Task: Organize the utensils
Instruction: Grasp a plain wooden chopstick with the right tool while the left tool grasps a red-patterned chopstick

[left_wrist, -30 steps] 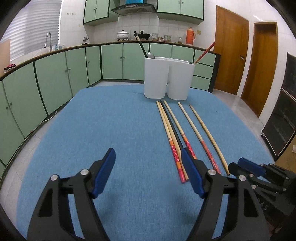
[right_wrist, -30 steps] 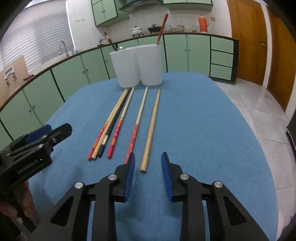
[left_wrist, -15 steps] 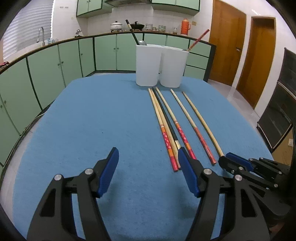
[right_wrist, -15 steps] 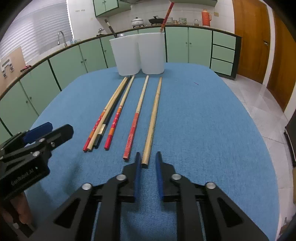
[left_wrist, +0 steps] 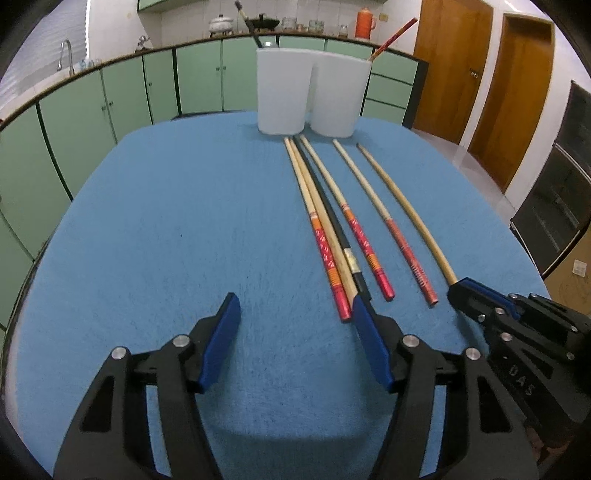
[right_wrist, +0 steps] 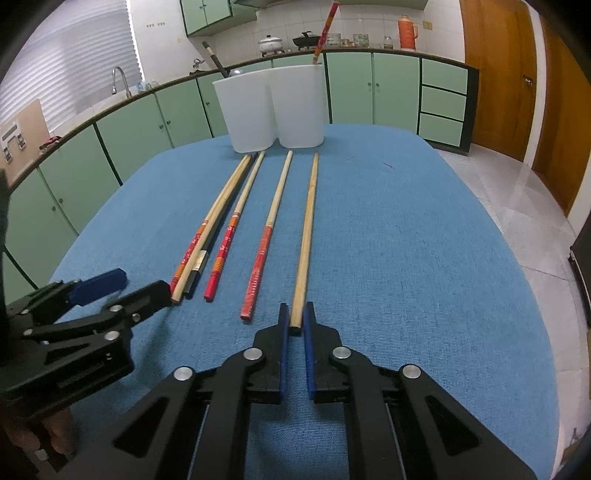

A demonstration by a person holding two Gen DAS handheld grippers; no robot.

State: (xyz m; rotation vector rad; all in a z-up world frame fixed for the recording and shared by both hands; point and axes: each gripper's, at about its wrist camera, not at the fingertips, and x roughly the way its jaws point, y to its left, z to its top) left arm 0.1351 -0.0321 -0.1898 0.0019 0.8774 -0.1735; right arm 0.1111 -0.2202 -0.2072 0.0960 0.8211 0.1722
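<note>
The only writing I can read is "DAS" on the body of the right gripper [left_wrist: 456, 290] as my left wrist camera sees it; the lettering that showed on the left gripper [right_wrist: 122, 286] earlier is not legible now. Since 1 second ago my right jaws have gone from a clear gap to nearly together, and the plain bamboo chopstick [right_wrist: 304, 243] that then lay just ahead of them now has its near end between the blue pads [right_wrist: 283, 334], pinched while the rest of it lies on the blue tablecloth [right_wrist: 406, 258]. My left tool has come lower and nearer the bundle, and the chopsticks look larger in its view than before. Its jaws are closing but about half open, with only bare cloth between them; the right-hand pad [left_wrist: 369, 332] sits at the near ends of the black chopstick [left_wrist: 332, 214] and the pale one beside it, and I cannot tell if it touches them. Ahead of my left tool 6 chopsticks lie on the cloth, 3 with red patterned ends [left_wrist: 354, 225] among them. Further ahead stands the white 2-compartment holder [left_wrist: 310, 96], with 1 red chopstick [left_wrist: 393, 38] in its right compartment and a dark-handled utensil [left_wrist: 251, 26] in its left.
</note>
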